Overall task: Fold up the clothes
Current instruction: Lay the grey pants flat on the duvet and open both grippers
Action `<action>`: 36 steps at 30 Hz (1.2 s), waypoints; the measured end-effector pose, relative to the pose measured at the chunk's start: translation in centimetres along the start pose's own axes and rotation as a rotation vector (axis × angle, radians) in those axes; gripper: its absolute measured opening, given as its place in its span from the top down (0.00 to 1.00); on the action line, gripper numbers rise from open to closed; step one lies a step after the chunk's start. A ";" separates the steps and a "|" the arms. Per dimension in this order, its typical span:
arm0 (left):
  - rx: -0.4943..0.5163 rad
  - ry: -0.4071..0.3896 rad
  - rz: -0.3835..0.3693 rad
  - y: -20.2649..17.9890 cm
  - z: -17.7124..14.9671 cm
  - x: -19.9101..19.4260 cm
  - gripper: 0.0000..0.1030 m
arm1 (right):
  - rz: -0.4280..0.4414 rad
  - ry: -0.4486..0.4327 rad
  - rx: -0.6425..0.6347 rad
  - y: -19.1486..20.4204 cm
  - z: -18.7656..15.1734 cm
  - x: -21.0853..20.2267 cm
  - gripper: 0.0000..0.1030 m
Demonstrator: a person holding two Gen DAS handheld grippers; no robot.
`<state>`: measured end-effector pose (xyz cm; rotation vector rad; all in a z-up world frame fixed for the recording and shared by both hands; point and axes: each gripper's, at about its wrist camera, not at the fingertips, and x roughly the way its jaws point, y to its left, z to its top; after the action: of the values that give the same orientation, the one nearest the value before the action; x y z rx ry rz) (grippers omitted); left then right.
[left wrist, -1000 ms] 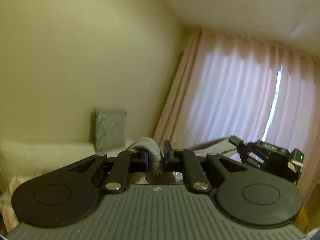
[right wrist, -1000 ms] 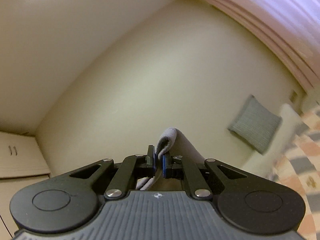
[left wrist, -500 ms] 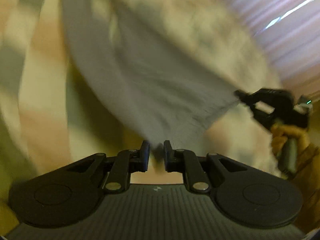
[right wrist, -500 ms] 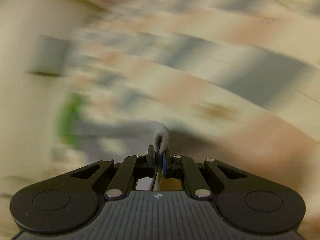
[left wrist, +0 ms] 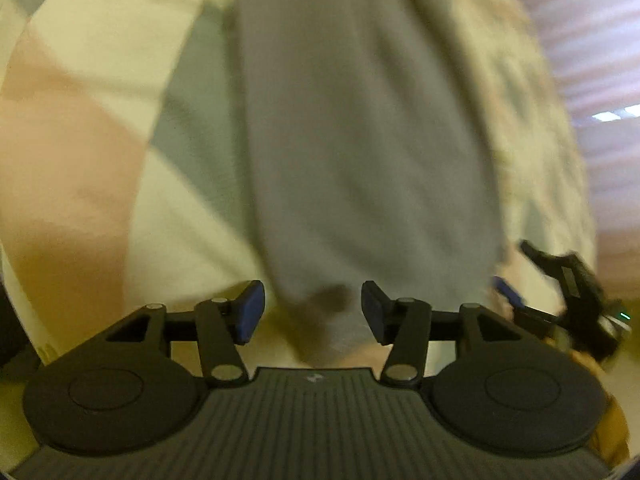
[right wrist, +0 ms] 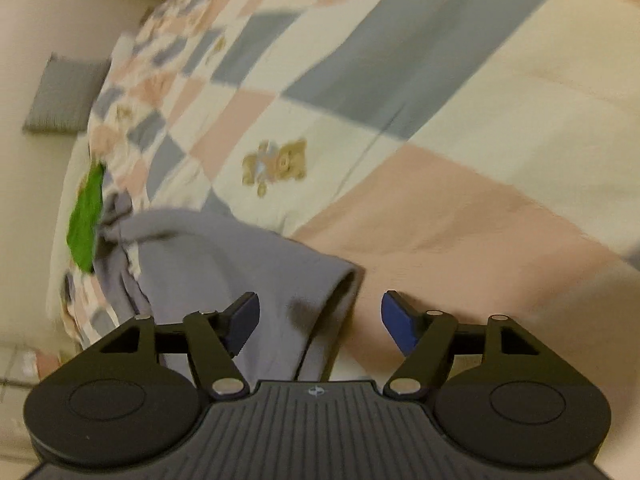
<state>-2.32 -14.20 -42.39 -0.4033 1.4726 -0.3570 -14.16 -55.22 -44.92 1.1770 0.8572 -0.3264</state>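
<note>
A: What changed in the last second?

B: Both let go. The left gripper (left wrist: 312,312) and the right gripper (right wrist: 318,318) were pinching the grey garment (left wrist: 360,140) up in the air; now each stands spread, and the cloth lies on the checked bedspread (right wrist: 460,128), its near edge between the jaws. I'd say it's laid out for folding.

A: Anything unclear?

B: Motion blur, and its far end is cut off. The green cloth (right wrist: 86,216) beyond is indistinct.

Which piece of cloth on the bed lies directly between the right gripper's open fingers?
The grey garment lies between the right gripper fingers. The green cloth lies farther away, at the quilt's left edge.
</note>
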 end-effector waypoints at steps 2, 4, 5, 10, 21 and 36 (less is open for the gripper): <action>-0.058 -0.002 -0.035 1.0 -0.1 0.5 0.54 | 0.030 0.016 -0.012 0.4 -0.2 -0.2 0.30; -0.078 -0.001 -0.067 1.3 -0.3 0.9 0.58 | 0.069 0.009 -0.031 1.0 -0.6 0.1 0.40; -0.085 0.013 -0.093 1.3 -0.4 1.2 0.72 | 0.070 0.014 -0.038 1.2 -0.7 0.5 0.71; 0.094 0.010 -0.104 -1.6 -1.2 0.9 1.00 | 0.062 -0.019 -0.031 1.4 -1.5 -1.8 0.81; 0.555 0.276 -0.309 -12.6 -11.0 1.4 1.00 | -0.085 -0.169 0.009 -3.3 -0.4 -15.6 0.83; 0.849 0.596 -0.252 -13.0 -15.8 2.3 0.81 | -0.257 -0.335 0.194 -7.2 -9.9 -20.4 0.13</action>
<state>-17.73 -27.47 -39.12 0.2355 1.6750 -1.3287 -36.11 -53.10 -36.03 1.1481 0.6914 -0.8094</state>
